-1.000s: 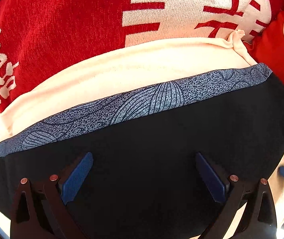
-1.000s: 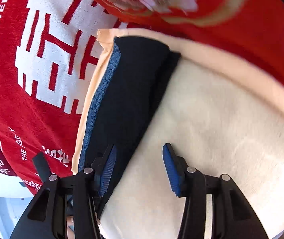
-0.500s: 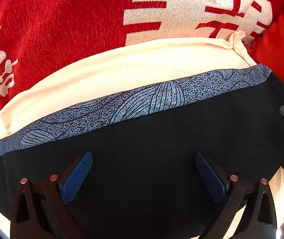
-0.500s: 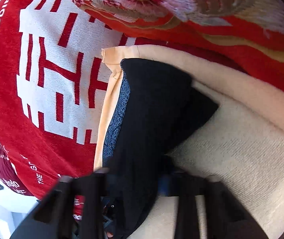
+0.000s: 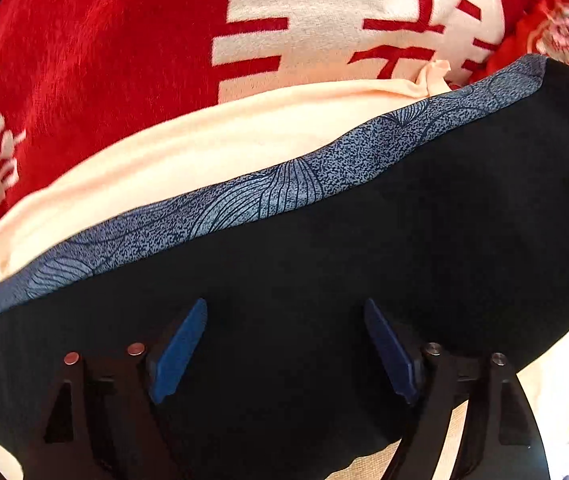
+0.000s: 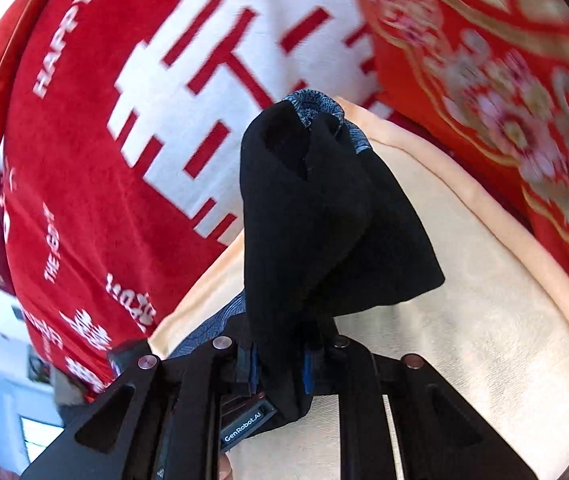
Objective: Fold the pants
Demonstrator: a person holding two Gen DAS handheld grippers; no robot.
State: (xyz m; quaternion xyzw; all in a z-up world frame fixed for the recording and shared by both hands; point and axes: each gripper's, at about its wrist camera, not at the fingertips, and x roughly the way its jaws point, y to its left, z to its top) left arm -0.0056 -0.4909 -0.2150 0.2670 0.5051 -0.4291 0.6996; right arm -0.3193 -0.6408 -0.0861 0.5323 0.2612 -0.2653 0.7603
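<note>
A red blanket (image 5: 104, 60) with white characters covers the background; on it lies a cream cloth (image 5: 204, 152). The black pants (image 5: 364, 240), with a blue patterned band (image 5: 284, 188), lie on this cloth. The right tongs (image 6: 280, 372) grip one bunched end of the pants. The left tongs (image 5: 284, 344) are closing over the pants, not yet pressing.

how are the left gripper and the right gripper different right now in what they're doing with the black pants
The right gripper is clamped on a bunched end of the black pants, which rises off the cream cloth. The left gripper has its jaws apart and closing over flat black fabric, gripping nothing. The right gripper's pads are nearly hidden by cloth; the left gripper's pads show fully. Both have blue pads on black fingers.
</note>
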